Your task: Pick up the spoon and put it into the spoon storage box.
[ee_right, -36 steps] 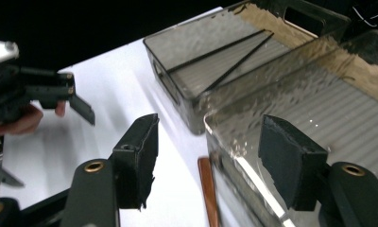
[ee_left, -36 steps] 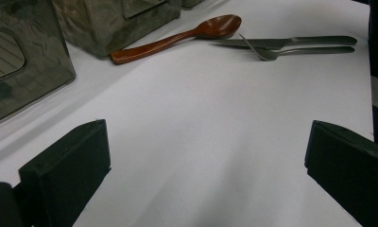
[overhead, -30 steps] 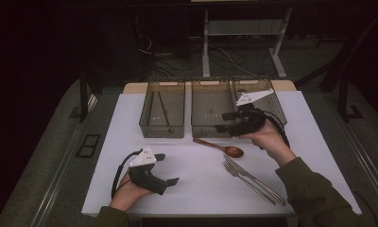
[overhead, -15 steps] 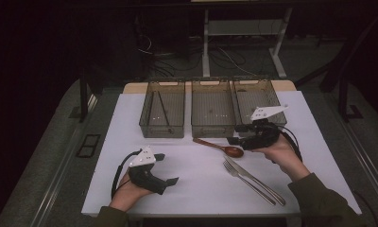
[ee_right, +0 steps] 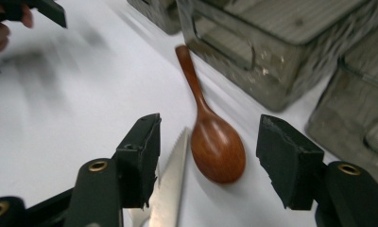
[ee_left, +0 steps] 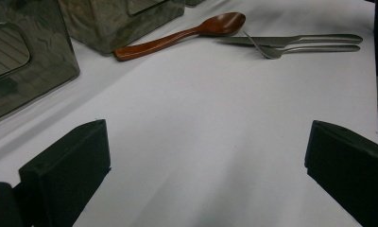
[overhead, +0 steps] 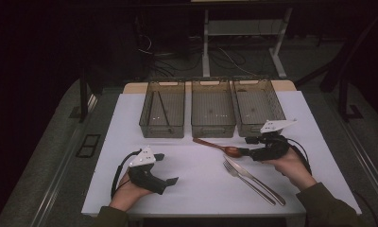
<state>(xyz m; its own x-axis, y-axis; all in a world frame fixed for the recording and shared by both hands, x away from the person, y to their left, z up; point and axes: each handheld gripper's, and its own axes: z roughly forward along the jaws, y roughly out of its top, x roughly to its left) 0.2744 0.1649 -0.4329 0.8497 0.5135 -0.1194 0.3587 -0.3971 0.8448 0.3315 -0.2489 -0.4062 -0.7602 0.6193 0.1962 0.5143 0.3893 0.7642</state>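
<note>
Right claw (ee_right: 203, 156) apart, straddling spoon (ee_right: 215, 144) bowl on table (overhead: 192, 184), just beside knife (ee_right: 170, 184). Left claw (ee_left: 201, 175) apart, idle. Risk: near pad catching knife blade too, or smooth bowl slipping out on closing.

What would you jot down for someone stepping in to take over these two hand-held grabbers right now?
Right gripper: open, low over the table, its fingers either side of the wooden spoon's bowl, not pressing on it.
Left gripper: open, holding nothing, resting on the white table.
Knife and fork lie side by side on the table near the spoon.
Three clear bins stand in a row at the back; the left bin holds a thin dark stick.
Done: nothing gripped yet.
Left: probably grasp the spoon, then sort the cutlery into the bins.
</note>
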